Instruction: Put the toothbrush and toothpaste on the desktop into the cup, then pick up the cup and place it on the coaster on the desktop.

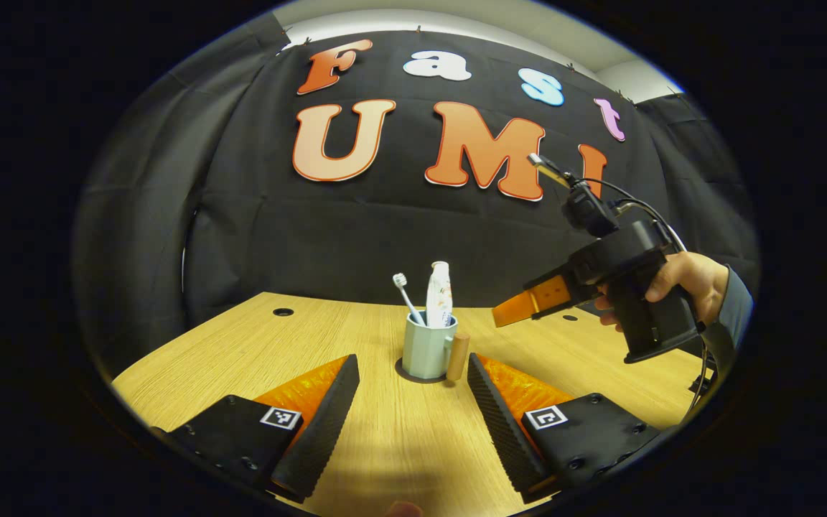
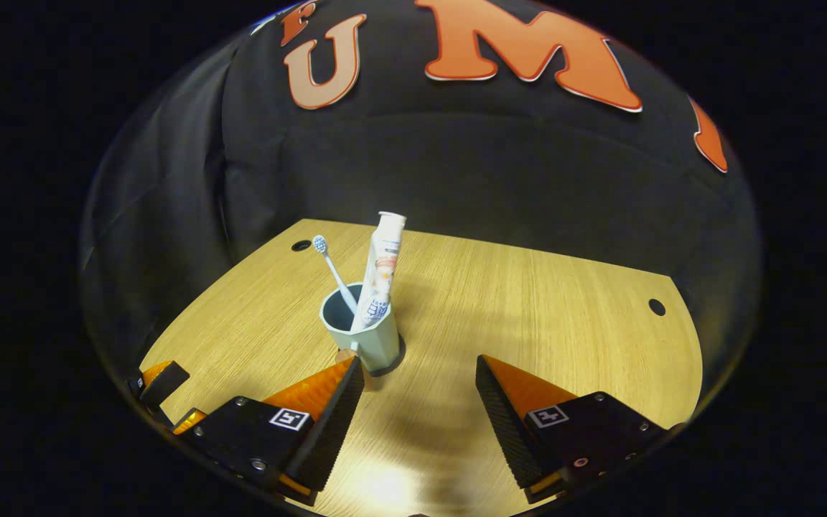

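- Left gripper view looks level across the wooden worktop (image 1: 241,352) at a pale blue-green cup (image 1: 426,348) standing upright on a dark round coaster (image 1: 413,376), whose edge shows under the cup's base.
- Inside the cup stand a toothbrush (image 1: 405,289), head up and leaning left, and a toothpaste tube (image 1: 439,294), nearly upright beside it.
- A small wooden cylinder (image 1: 457,356) is fixed upright against the cup's right side; it looks like a handle.
- At the bottom of this view the left tool (image 1: 413,373) is spread wide with nothing between its fingers; the cup stands beyond the fingertips, clear of both.
- To the right, the right tool (image 1: 510,310) is held above the worktop by a hand (image 1: 686,283) in a grey sleeve (image 1: 736,309); its tip points left toward the cup without touching it.
- Right gripper view looks down on the same cup (image 2: 367,334), with the toothbrush (image 2: 333,271) leaning left and the toothpaste tube (image 2: 383,266) tilted slightly right, resting on the rim.
- The coaster (image 2: 393,362) shows as a dark arc at the cup's base.
- The right tool (image 2: 419,373) is also wide open and holds nothing; its left finger ends just beside the cup's base, and I cannot tell whether it touches.
- Part of the left tool (image 2: 162,384) shows at the lower left edge.
- Two small round holes (image 2: 657,306) mark the far corners of the worktop (image 2: 528,309).
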A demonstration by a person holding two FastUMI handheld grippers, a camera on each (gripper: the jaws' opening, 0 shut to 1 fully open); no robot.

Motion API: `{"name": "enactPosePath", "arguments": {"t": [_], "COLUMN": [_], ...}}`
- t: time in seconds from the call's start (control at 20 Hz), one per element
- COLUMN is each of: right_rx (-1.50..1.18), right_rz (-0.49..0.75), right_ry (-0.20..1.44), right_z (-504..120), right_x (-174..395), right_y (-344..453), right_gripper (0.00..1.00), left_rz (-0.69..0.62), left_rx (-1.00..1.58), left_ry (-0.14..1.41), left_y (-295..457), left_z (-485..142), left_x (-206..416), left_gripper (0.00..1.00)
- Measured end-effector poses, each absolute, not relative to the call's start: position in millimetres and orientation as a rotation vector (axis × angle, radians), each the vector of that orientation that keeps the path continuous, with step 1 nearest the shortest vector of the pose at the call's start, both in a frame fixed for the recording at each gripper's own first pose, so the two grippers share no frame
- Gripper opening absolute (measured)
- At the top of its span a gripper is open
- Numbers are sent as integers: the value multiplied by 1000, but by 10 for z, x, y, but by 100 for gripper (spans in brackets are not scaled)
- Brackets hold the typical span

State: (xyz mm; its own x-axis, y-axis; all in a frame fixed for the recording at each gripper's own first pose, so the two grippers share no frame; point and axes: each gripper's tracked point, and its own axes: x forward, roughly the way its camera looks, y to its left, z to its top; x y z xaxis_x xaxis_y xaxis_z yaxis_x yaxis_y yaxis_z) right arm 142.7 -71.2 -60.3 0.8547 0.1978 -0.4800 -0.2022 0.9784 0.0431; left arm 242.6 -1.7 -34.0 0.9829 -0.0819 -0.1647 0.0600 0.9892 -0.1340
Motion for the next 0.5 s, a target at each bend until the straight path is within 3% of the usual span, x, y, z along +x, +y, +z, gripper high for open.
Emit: {"name": "enactPosePath", "arguments": {"t": [0.5], "right_rx": [-36], "right_rz": [47], "right_ry": [207], "right_z": [-254], "right_x": [857], "right_y": [-1610], "right_gripper": [94], "left_rz": [-71], "left_rx": [-70], "left_ry": [87], "left_y": [-447], "left_z": [-32], "left_x": [2600], "left_gripper": [97]}}
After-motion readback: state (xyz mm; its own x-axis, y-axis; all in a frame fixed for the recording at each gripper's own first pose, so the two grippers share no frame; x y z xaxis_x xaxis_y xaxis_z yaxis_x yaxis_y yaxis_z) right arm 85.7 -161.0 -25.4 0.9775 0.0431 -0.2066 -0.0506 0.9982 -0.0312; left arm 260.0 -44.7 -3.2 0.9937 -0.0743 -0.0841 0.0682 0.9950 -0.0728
